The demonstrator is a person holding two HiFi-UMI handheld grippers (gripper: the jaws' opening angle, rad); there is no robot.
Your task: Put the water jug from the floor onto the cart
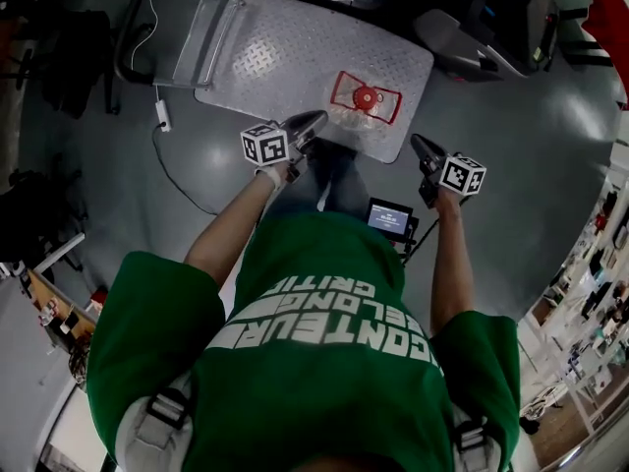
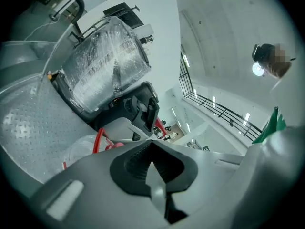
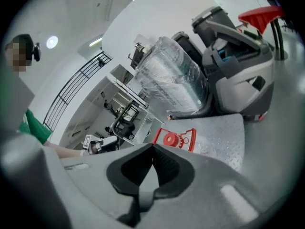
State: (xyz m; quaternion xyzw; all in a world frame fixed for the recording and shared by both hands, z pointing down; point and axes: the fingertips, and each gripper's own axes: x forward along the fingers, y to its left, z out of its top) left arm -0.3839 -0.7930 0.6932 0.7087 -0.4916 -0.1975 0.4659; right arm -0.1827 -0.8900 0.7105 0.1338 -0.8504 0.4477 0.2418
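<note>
Water jug sits on cart near wrapped machine; left claw, right claw clenched empty.

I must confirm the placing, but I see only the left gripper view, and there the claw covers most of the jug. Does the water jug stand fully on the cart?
Observer: Yes. In the head view the water jug stands upright on the cart, on the deck near the edge closest to the person.
Operator: Does the right claw hold anything?
Observer: No. The right claw is shut, with nothing between its jaws.
Operator: Is anything on the floor near the cart?
Observer: A small white box on a thin cable lies on the floor, beside the cart's left side as the head view shows it.
</note>
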